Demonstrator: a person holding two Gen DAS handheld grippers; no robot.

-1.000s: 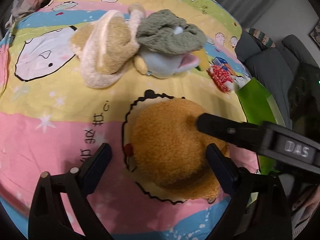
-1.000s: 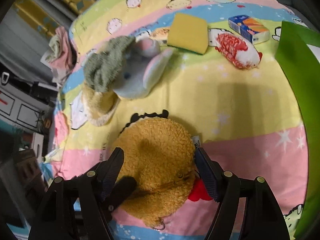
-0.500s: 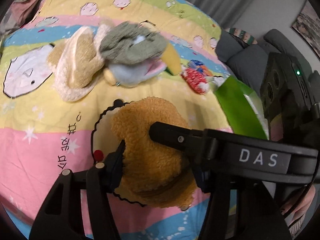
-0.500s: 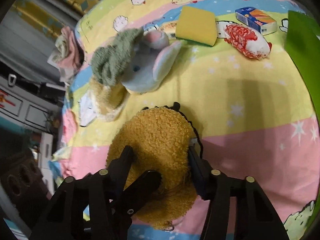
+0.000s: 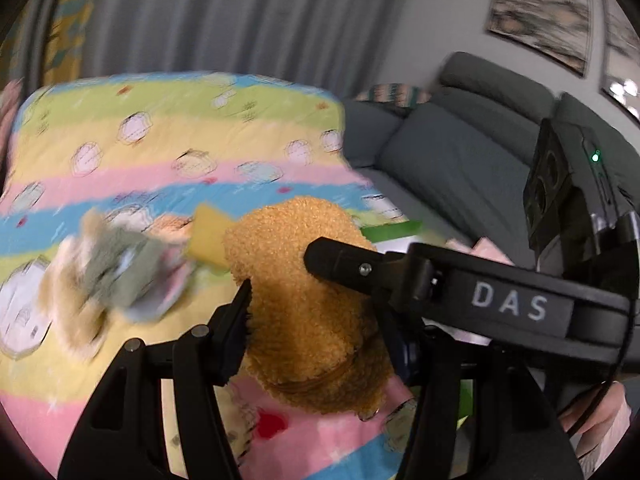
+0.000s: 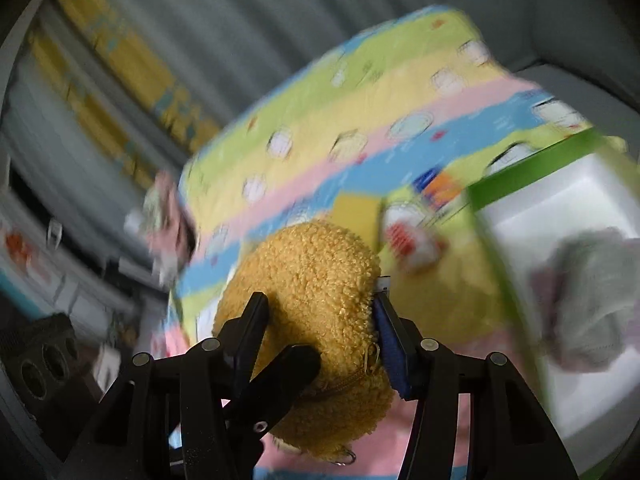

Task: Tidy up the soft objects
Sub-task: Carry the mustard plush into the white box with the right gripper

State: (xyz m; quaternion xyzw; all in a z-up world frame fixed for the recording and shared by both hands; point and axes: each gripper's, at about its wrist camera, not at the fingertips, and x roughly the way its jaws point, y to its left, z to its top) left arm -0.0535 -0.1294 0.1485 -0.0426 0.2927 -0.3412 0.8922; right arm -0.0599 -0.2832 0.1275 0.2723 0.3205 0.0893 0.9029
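A fluffy orange-brown plush pouch (image 5: pixel 304 304) with a zip is held off the bed by both grippers. My left gripper (image 5: pixel 320 316) is shut on its sides. My right gripper (image 6: pixel 320 320) is shut on it too, and its black body (image 5: pixel 460 292) crosses the left wrist view. The pouch also shows in the right wrist view (image 6: pixel 316 304). On the blanket lie a pile of plush toys (image 5: pixel 116 280), a yellow sponge (image 5: pixel 208 240) and a red-and-white toy (image 6: pixel 412 240), all blurred.
A striped cartoon blanket (image 5: pixel 160 152) covers the bed. A green-rimmed white box (image 6: pixel 560 264) with grey cloth (image 6: pixel 592 296) inside stands at the right. A grey sofa (image 5: pixel 460 152) and curtains lie beyond. A small blue-orange box (image 6: pixel 432 184) sits near the sponge.
Both grippers have closed tighter on the pouch and lifted it off the blanket. The views have tilted up, now showing curtains, sofa and the green box.
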